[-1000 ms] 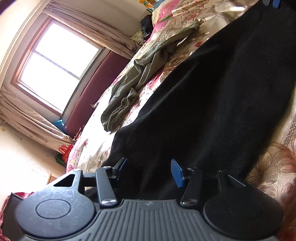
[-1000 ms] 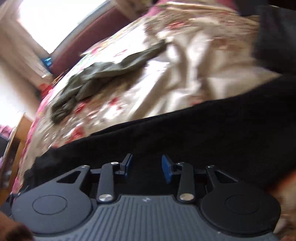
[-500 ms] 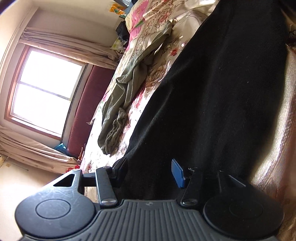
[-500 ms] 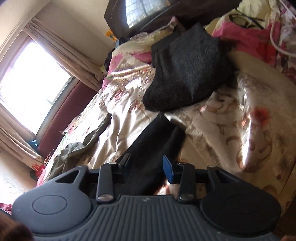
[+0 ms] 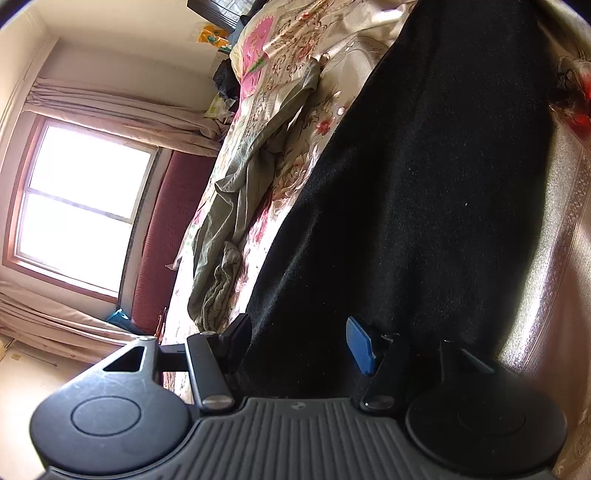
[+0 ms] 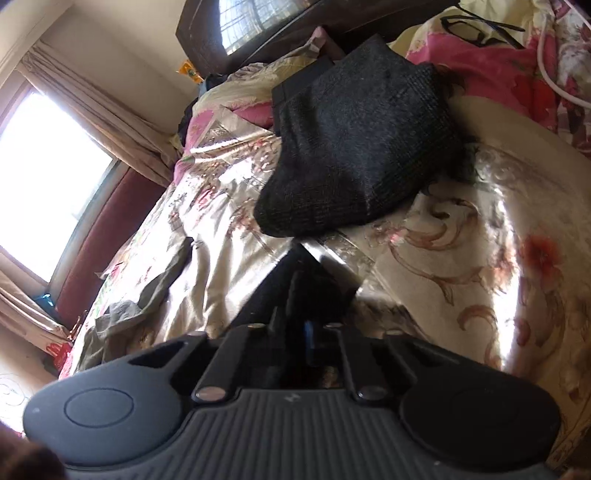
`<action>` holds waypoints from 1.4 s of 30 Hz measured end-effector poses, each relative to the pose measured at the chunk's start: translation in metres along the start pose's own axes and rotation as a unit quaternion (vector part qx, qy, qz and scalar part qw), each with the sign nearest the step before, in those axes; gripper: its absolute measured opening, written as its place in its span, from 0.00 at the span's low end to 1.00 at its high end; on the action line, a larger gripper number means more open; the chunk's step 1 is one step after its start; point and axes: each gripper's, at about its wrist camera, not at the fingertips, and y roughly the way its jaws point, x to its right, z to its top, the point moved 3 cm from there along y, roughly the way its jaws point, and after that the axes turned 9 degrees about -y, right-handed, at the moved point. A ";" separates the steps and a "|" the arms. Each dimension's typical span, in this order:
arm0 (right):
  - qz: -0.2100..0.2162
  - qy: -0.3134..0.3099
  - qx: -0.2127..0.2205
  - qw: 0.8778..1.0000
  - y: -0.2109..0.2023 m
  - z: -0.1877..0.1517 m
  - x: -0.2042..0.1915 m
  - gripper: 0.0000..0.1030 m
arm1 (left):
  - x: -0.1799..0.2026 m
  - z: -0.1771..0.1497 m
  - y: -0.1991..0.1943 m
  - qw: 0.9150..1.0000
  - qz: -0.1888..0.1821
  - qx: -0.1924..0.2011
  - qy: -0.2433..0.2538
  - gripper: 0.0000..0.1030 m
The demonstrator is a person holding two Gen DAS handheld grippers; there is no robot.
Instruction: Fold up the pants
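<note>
- Black pants [image 5: 424, 184] spread long across the floral bedspread [image 5: 295, 162], filling most of the left view; one end reaching under the right gripper [image 6: 295, 332] in the right view.
- Left gripper [image 5: 299, 339] wide apart, straddling the near pants edge, nothing pinched yet.
- Right gripper nearly closed, apparently clamped on a bunched end of the pants; the grip itself too dark to confirm.
- Risk: closing the left too shallow, catching one layer only, so the fold skews.
- Risk: cloth slipping from the right during a lift, given slick satin beneath and a small bite.
- Risk: dragging the bedspread along with the pants if the fingers dig too low.
- Hidden: waistband and hems, cut off at the frame edges; which end is which, impossible to tell.
- Nearby: green garment [image 5: 236, 206] crumpled just beside the pants, dark knit item [image 6: 354, 147] farther up the bed, glasses [image 6: 476, 26] near the pillows.
</note>
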 end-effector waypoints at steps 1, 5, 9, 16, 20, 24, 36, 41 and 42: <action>0.003 -0.018 0.005 1.000 -0.003 0.005 -0.007 0.09 | 0.001 0.001 -0.001 1.000 0.000 0.000 0.002 0.69; 0.056 -0.034 0.042 0.997 -0.016 0.029 -0.034 0.07 | 0.002 0.001 -0.001 1.000 -0.003 0.002 0.007 0.69; 0.052 -0.011 0.055 0.997 -0.005 0.031 -0.021 0.05 | 0.002 0.000 -0.003 1.000 -0.004 0.004 -0.001 0.70; -0.001 0.063 -0.023 0.998 0.012 -0.009 0.023 0.13 | 0.003 -0.002 -0.003 1.000 -0.007 0.006 -0.006 0.70; 0.013 0.082 -0.001 0.997 -0.018 -0.019 0.015 0.39 | 0.004 -0.002 -0.003 1.000 -0.009 0.009 -0.003 0.70; 0.064 0.110 -0.033 0.991 -0.029 -0.040 -0.001 0.41 | 0.002 -0.003 -0.004 1.000 -0.008 0.011 -0.011 0.70; 0.079 0.139 -0.069 0.985 0.039 -0.059 -0.008 0.52 | 0.003 -0.004 -0.006 0.999 -0.008 0.021 -0.024 0.70; 0.108 0.151 -0.026 0.982 0.009 -0.059 -0.009 0.52 | 0.001 -0.004 -0.010 0.999 -0.013 0.026 -0.024 0.70; 0.105 0.136 -0.017 0.985 0.009 -0.055 -0.013 0.52 | 0.002 -0.004 -0.009 0.999 -0.016 0.025 -0.024 0.70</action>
